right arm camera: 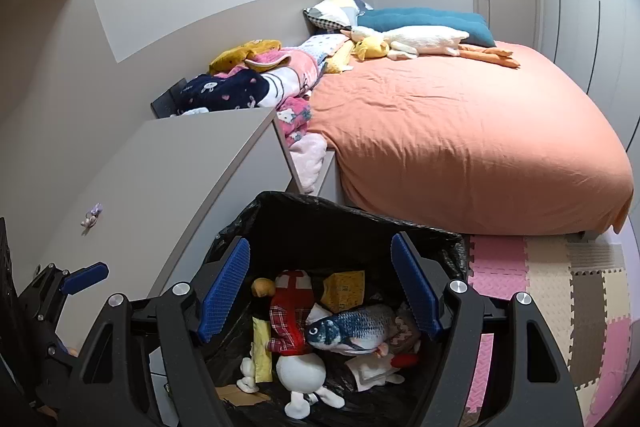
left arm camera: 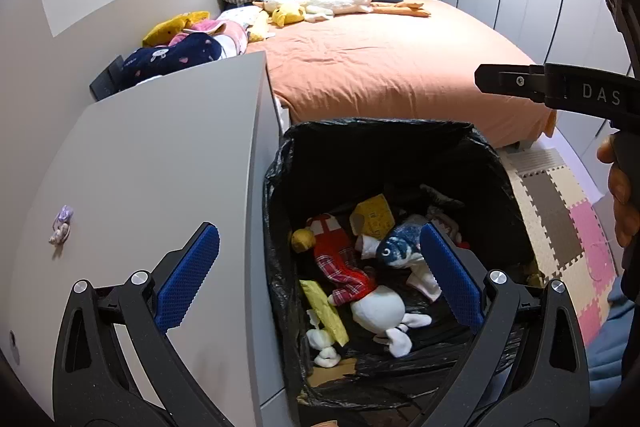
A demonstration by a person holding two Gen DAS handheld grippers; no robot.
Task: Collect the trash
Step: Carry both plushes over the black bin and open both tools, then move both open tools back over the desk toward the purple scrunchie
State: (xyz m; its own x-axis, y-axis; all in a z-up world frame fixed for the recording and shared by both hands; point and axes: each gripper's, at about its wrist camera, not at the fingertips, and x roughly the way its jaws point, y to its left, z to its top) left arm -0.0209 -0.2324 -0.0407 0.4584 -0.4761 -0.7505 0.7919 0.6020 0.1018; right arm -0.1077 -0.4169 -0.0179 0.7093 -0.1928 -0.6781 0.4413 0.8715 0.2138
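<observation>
A bin lined with a black bag (left arm camera: 380, 126) (right arm camera: 360, 223) stands between the cabinet and the bed. Inside lie a white doll in red plaid clothes (left arm camera: 344, 267) (right arm camera: 290, 311), a blue fish plush (left arm camera: 400, 245) (right arm camera: 352, 327), a yellow box (left arm camera: 374, 215) (right arm camera: 344, 287) and a yellow packet (left arm camera: 324, 307). My left gripper (left arm camera: 318, 231) hangs open and wide above the bin's left side, with one finger over the cabinet top and nothing between its pads. Over the bin's mouth, my right gripper (right arm camera: 320, 241) is open and empty too.
A grey cabinet (left arm camera: 160, 167) stands left of the bin, with a small purple thing (left arm camera: 61, 225) on top. Behind is a bed with an orange cover (left arm camera: 400, 59), pillows and plush toys. Foam floor tiles (left arm camera: 560, 219) lie to the right. A person's hand (left arm camera: 620, 195) holds the right gripper.
</observation>
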